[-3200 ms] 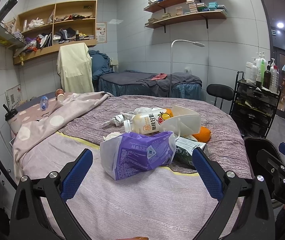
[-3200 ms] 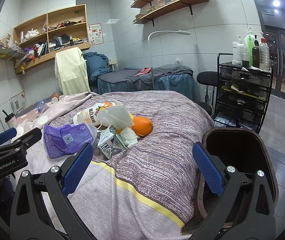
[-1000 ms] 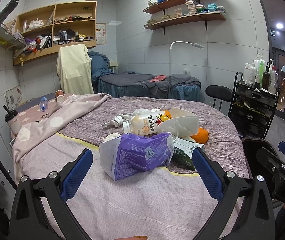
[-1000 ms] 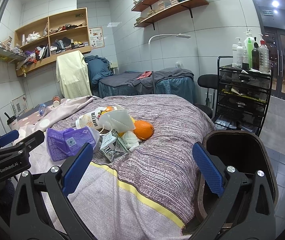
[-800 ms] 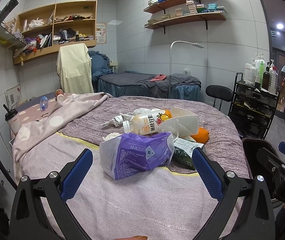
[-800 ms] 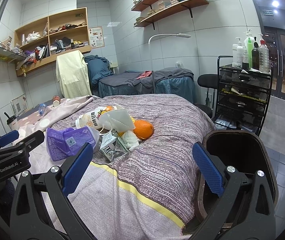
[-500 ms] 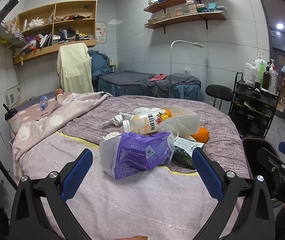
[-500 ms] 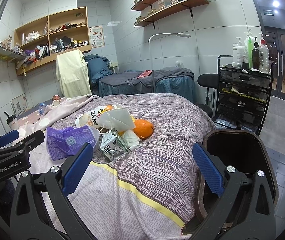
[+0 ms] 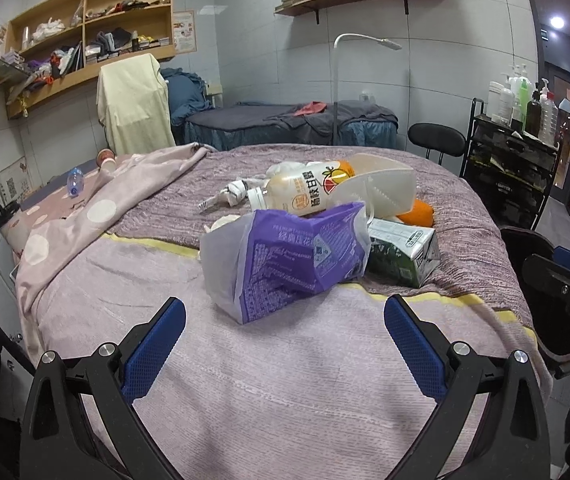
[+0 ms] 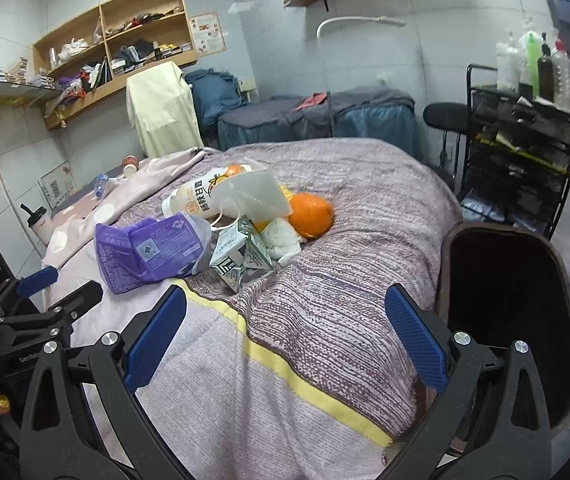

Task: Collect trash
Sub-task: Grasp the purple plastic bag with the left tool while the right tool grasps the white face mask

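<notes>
A small heap of trash is seen lying near the middle of the bed (image 9: 285,380), on its striped cover, with a dark bin (image 10: 505,312) standing just beside the bed's edge on the right. The purple bag (image 9: 285,264) is nearest the left gripper (image 9: 285,334), whose blue-padded fingers (image 9: 153,348) are spread wide with nothing between them; the right gripper (image 10: 285,334) is likewise held with its fingers apart and empty, above the cover and short of the heap. The bag is judged to be thin, crinkled film, very light and limp, likely to collapse and slip when squeezed; it is best pinched at a bunched fold or at its open clear mouth rather than across the puffed body. The green carton (image 9: 401,254), touching the bag on its right, looks partly crushed and light, with stiff edges that could be gripped across its narrow faces. The drink bottle (image 9: 301,194), lying on its side behind the bag, is smooth, round plastic and may roll or slide; a hold across the body near the neck is thought safest, and whether liquid remains inside cannot be told. The white face mask (image 9: 381,196) leaning over the bottle is soft and nearly weightless, easily taken by an edge or its strap. The orange (image 10: 311,210) is firm and heavier, apt to roll on the soft cover, and the crumpled tissue (image 10: 283,240) beside it would compress to almost nothing under the pads.
</notes>
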### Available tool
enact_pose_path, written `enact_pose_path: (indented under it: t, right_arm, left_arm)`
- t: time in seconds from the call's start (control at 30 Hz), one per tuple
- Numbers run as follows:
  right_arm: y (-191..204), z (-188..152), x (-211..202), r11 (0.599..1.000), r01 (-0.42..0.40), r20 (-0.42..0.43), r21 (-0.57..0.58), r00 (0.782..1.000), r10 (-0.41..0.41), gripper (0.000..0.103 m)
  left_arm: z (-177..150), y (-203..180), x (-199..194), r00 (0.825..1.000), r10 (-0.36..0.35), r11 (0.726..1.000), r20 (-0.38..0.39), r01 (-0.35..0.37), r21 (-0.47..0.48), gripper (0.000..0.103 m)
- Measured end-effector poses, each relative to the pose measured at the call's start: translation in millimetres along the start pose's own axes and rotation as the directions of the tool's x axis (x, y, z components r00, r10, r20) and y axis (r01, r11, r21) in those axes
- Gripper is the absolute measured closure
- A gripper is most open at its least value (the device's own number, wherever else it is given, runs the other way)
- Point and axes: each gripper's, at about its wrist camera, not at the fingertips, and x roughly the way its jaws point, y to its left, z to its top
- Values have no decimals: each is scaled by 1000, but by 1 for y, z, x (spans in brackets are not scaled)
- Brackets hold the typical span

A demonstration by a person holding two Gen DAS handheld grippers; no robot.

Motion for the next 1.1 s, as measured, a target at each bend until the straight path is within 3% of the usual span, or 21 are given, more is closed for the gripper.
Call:
enact_pose_path:
  t: [0.23,0.43,0.5,0.57,0.63,0.7,0.77,0.83,1.1]
  right_arm:
    - [11,10,30,997,-62,-80,-54,995,57,5]
    - [29,20,46,988,-87,-98,-130,992,74,5]
    - [32,22,51,985,-94,-105,-142,991,80,5]
    - [34,24,57,983,-93,-113,-156,991,76,5]
    - [33,25,63,983,-89,-124,-158,990,69,5]
    - [31,26,69,984,-92,-142,-151,987,71,5]
    - [31,26,74,983,-96,-155,-155,985,72,5]
    - [32,27,79,981,-95,-166,-170,984,67,5]
    - [33,45,92,973,-87,-138,-212,989,58,7]
  left_arm:
    - [10,22,4,1000,-9,1000,6,9,6,5]
    - [25,31,34,999,-42,999,-28,43,23,7]
    - [28,29,45,998,-50,997,-44,52,52,13]
    - [28,26,53,995,-78,994,-67,83,77,28]
    - [26,26,60,992,-92,993,-88,98,70,34]
    - [23,25,63,992,-90,992,-94,97,77,47]
    - [21,24,63,994,-65,993,-89,74,92,67]
    - [21,26,62,994,-66,994,-87,73,82,78]
    - [24,30,47,996,-81,995,-39,83,50,93]
